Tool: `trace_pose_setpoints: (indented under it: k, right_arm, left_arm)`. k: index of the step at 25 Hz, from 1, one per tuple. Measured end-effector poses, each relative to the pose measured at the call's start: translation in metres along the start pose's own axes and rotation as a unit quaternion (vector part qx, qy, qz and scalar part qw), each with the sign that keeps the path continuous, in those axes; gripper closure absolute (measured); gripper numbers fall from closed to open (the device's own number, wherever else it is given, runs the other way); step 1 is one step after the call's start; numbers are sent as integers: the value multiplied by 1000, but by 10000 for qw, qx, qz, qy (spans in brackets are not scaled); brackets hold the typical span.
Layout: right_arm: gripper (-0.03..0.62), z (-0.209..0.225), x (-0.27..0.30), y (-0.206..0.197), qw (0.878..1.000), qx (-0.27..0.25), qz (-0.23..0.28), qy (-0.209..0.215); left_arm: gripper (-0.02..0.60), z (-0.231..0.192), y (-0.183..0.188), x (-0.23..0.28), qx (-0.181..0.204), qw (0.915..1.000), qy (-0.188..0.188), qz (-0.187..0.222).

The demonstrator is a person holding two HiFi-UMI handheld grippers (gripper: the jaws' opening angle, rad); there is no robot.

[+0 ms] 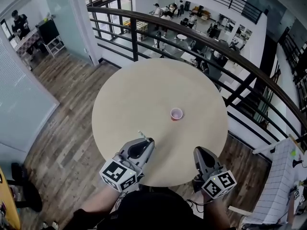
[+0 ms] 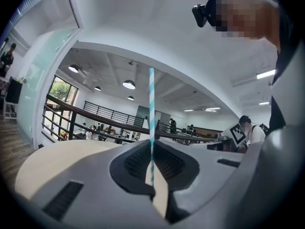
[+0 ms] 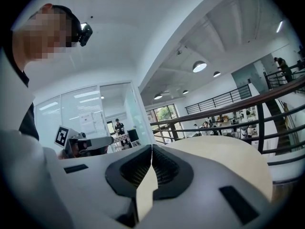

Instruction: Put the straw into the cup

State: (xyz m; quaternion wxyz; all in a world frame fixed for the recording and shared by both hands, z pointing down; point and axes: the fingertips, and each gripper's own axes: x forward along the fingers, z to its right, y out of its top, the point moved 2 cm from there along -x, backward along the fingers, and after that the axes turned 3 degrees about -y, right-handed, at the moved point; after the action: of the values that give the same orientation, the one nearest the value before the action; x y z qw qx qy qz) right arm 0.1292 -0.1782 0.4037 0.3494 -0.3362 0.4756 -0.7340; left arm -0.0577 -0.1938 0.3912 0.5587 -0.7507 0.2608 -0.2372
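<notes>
We hold the straw [image 2: 151, 109] upright in our left gripper [image 2: 152, 146]. Its jaws are closed on the straw's lower part, so we judge the pickup done. The striped straw rises straight out of the jaws, and in the head view its top shows just above the gripper's tip, over the near edge of the table [image 1: 120, 90]. The cup [image 1: 176, 113] stands upright and alone near the middle of the table, well apart from the straw, ahead of it and to the right. Nothing sticks out of the cup, so the insertion is not yet done. Our right gripper [image 3: 151, 149] is empty, its jaws pressed together with nothing between them, and it hangs at the near right edge of the table. What is left, as we judge it, is the main part: carry the straw across to the cup, bring its lower end over the mouth, lower it in and let go. The mouth looks small and the cup light, so a sideways knock could tip it.
</notes>
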Motion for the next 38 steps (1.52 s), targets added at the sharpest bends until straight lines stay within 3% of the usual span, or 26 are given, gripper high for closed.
trace_pose_setpoints:
  k: [6,11,23,38]
  right_arm:
    - [572,40,20,8,9996,22,-193,199]
    - [572,54,40,-9,9989,62,-396,259]
    - [572,98,87,-27,9990,248,-364,28]
    - [572,148,117,-87,9961,577,-634,-212]
  left_arm:
    - [561,-12,1,42,-105,9996,251,-27]
    - [561,-29,-10,60,-157,9992,367,-77]
    - [561,-66,-39,135,-48,9992,4,-406]
    - [561,-120,-110,209,-259,9983,23,-516]
